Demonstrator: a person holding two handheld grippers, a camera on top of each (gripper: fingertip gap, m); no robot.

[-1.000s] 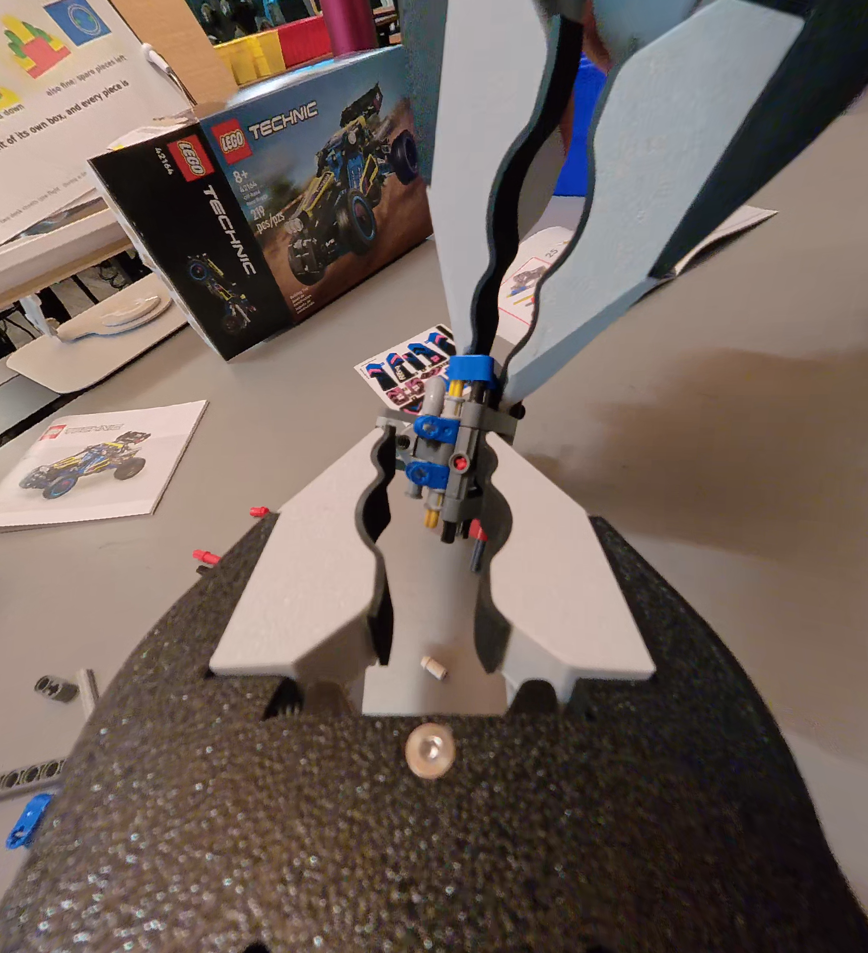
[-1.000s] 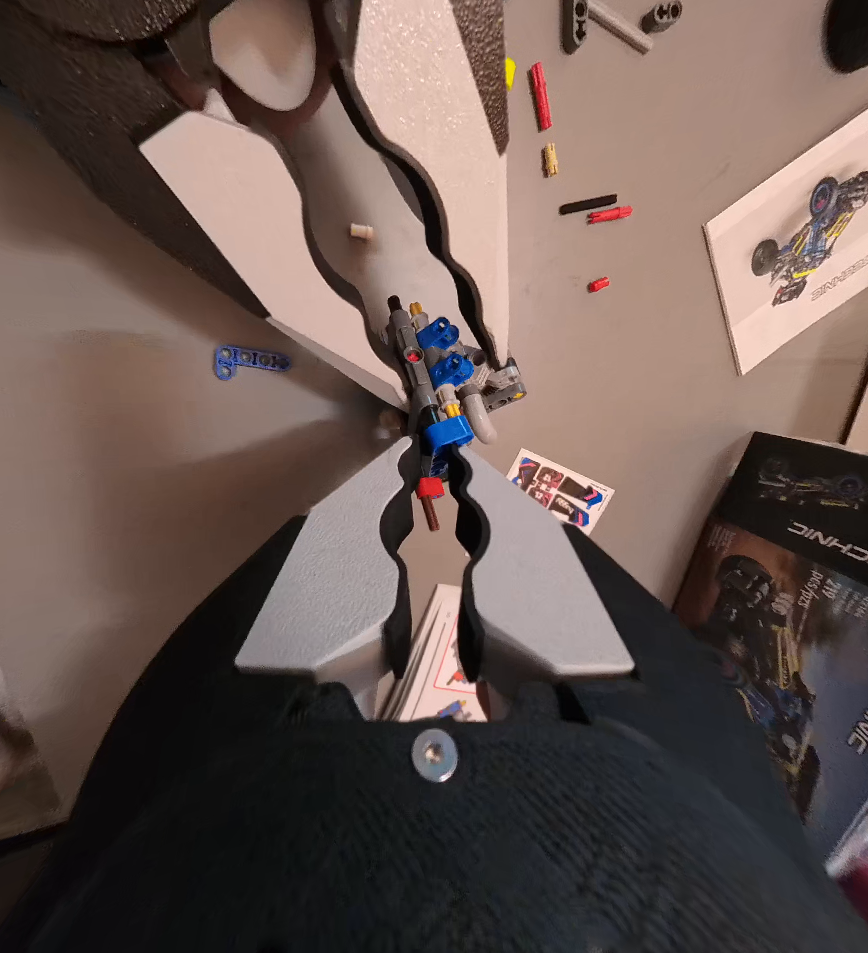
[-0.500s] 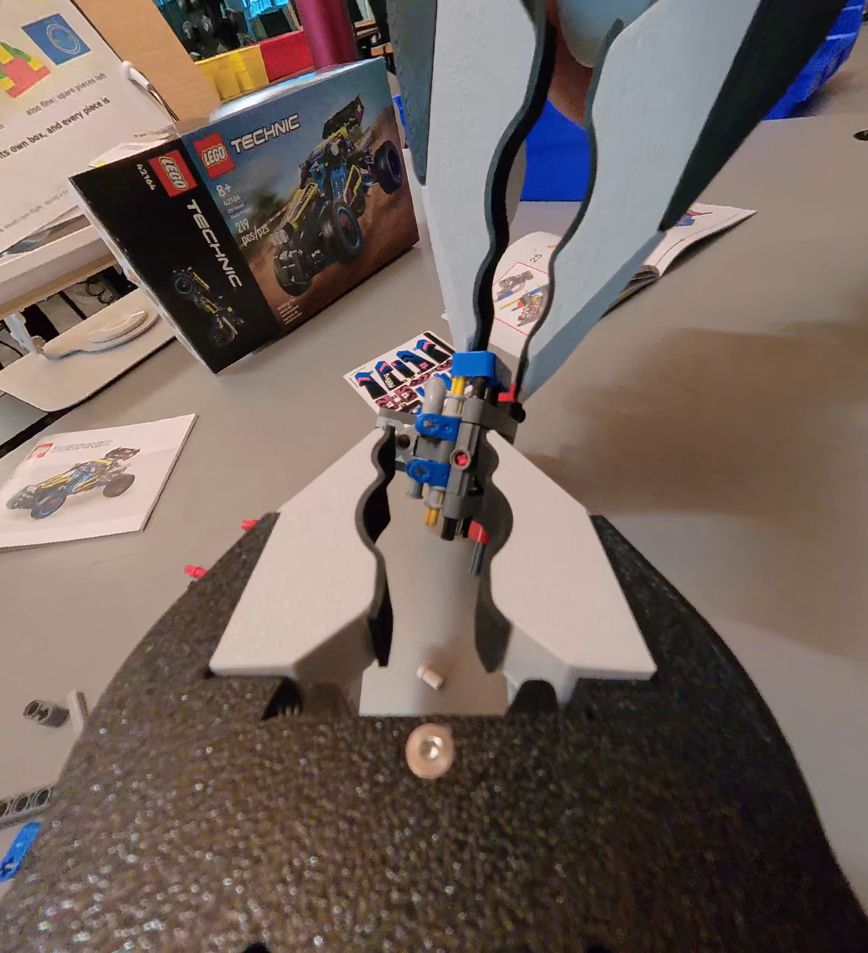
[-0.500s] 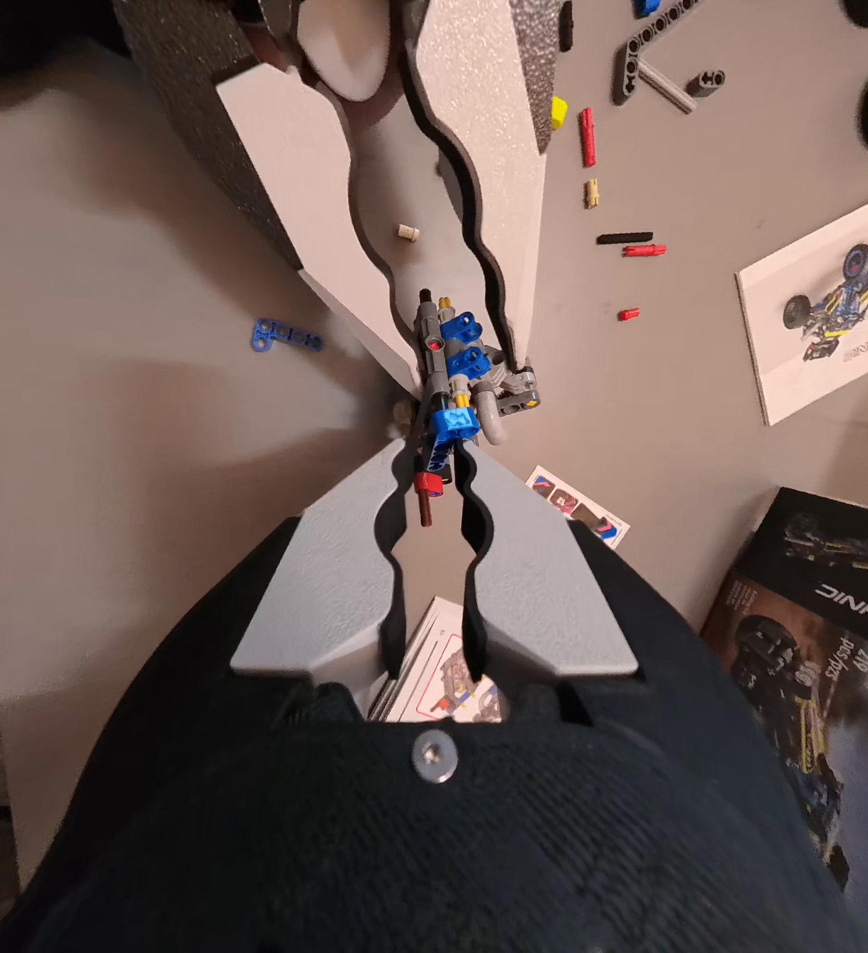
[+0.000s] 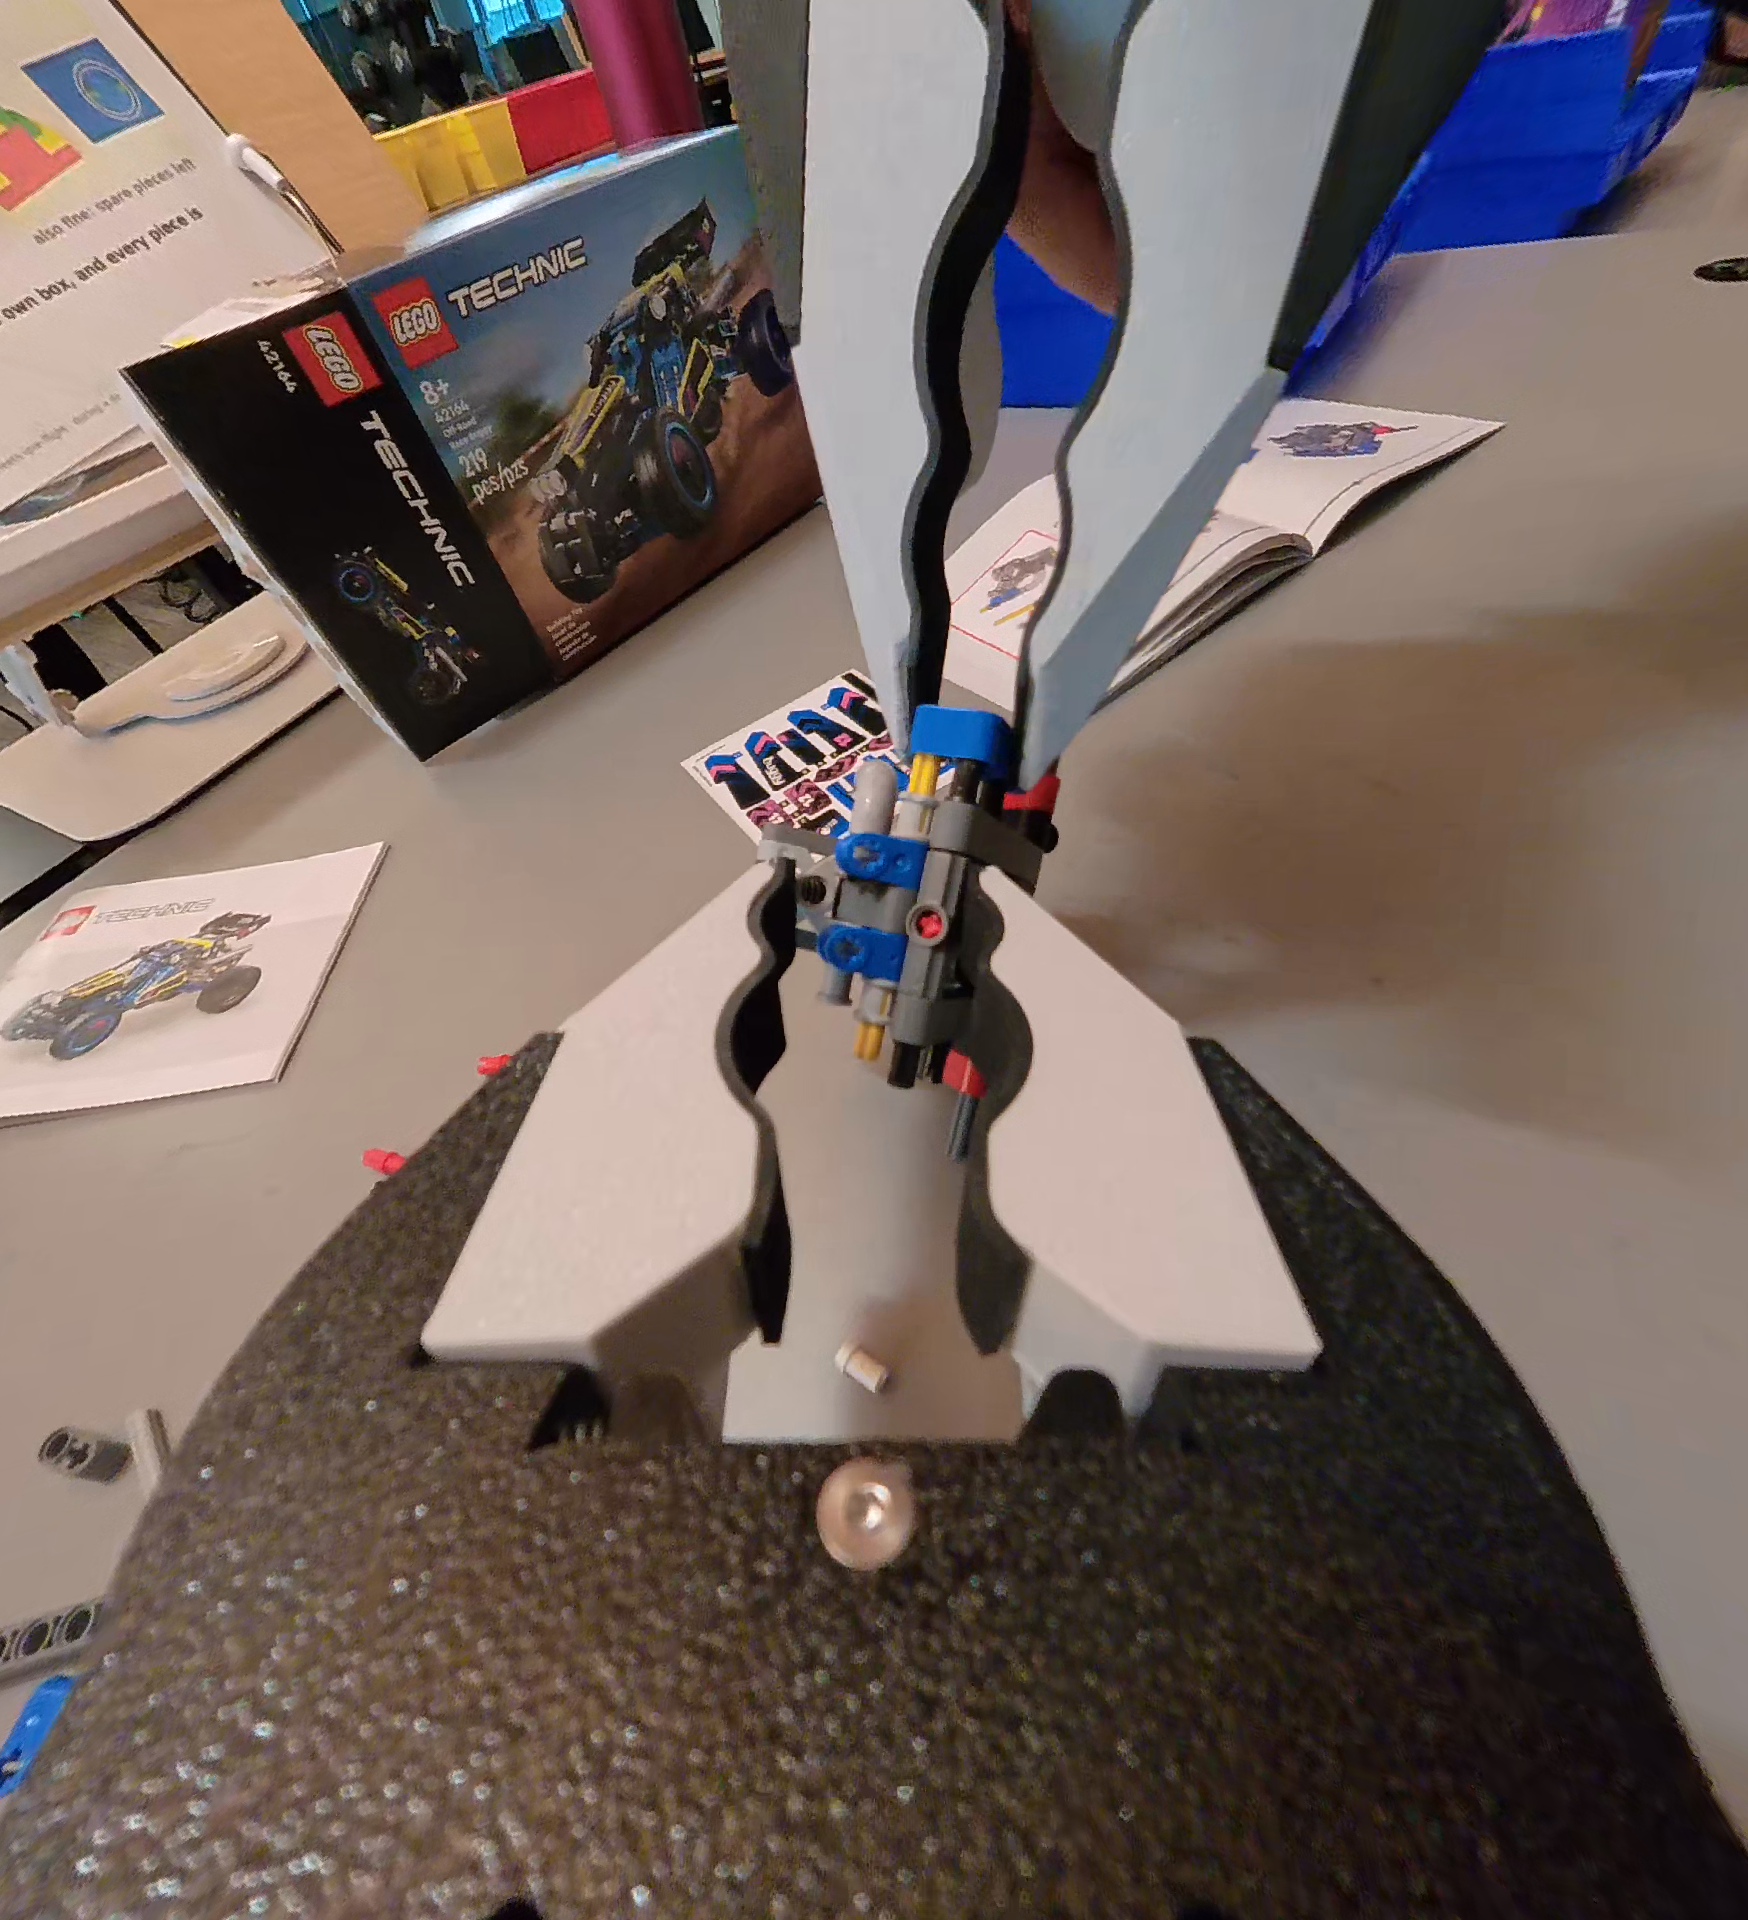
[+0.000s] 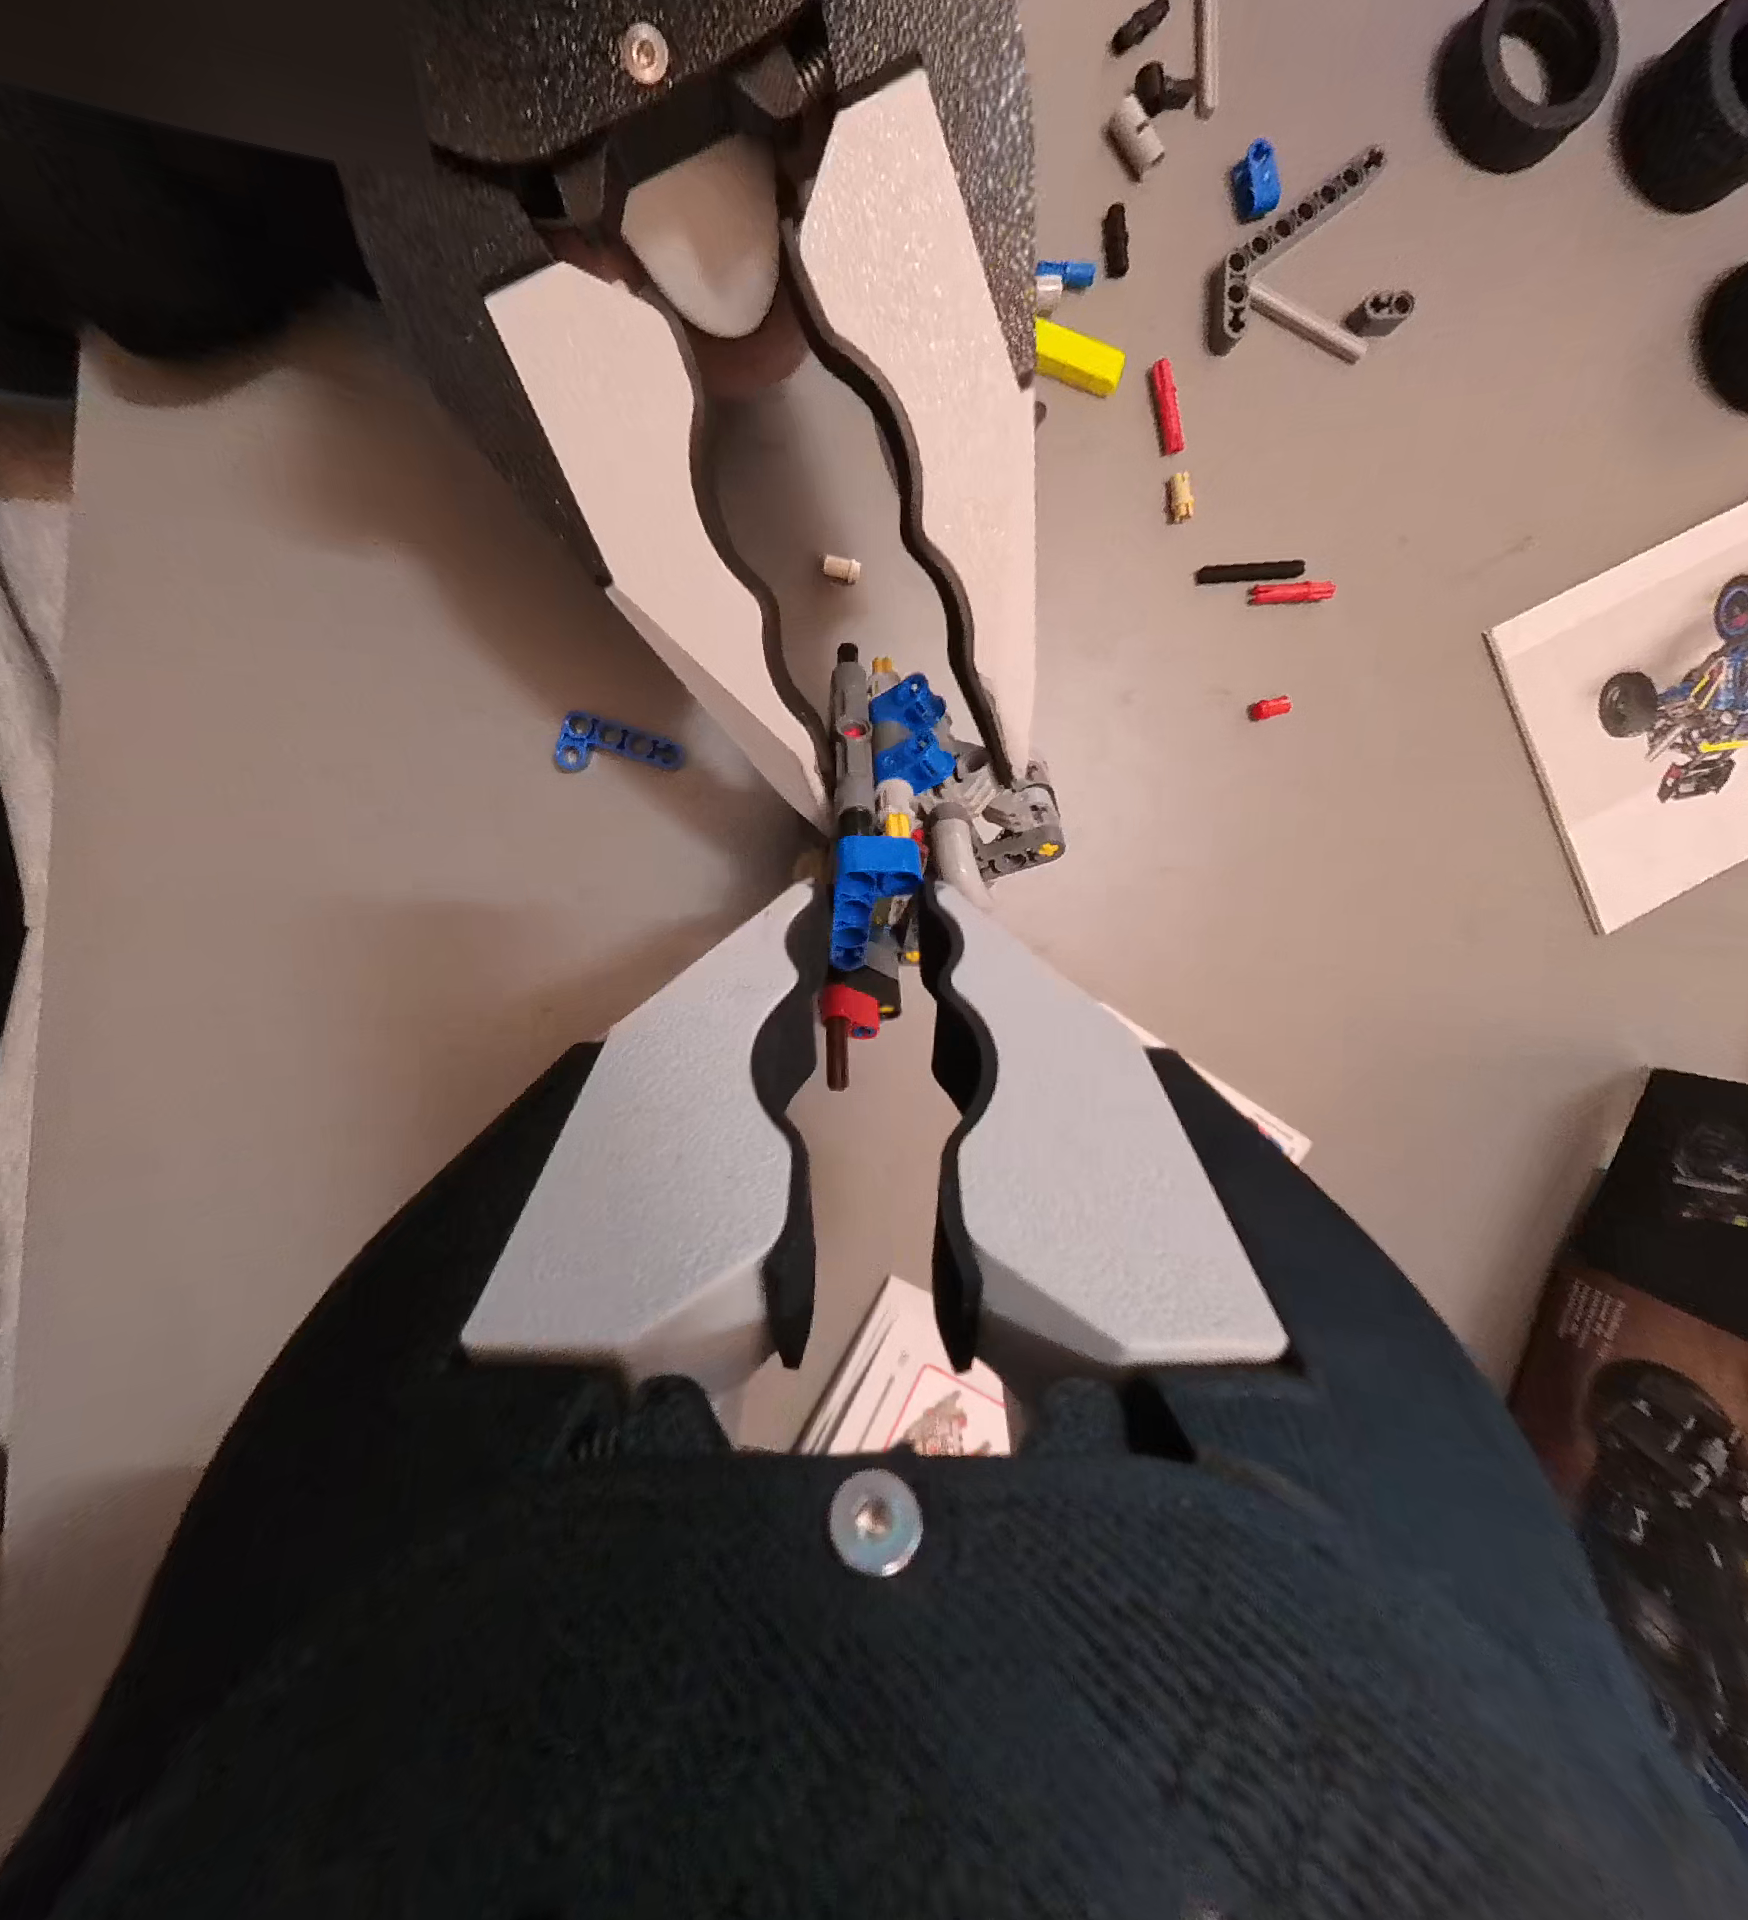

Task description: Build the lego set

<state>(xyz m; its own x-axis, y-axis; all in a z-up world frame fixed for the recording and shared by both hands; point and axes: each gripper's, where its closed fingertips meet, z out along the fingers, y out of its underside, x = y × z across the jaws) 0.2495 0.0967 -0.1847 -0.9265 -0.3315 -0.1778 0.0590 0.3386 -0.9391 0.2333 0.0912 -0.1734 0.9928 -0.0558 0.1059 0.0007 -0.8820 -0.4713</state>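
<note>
Grey table (image 5: pixel 1472 935), bare at right. Blue bin (image 5: pixel 1535 135) at far edge. White printed sheet (image 5: pixel 39 208), far left (propped, tilted). Yellow bin (image 5: pixel 454 145) touching red bin (image 5: pixel 558 120); magenta cylinder (image 5: pixel 641 62) just beside them. White flat base (image 5: pixel 163 707), lower left.

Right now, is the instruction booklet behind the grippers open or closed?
Open: the instruction booklet lies spread on the table, inner pages facing up.

A grey table (image 5: pixel 1472 935) fills the foreground; yellow and red bins (image 5: pixel 496 135) sit behind.
</note>
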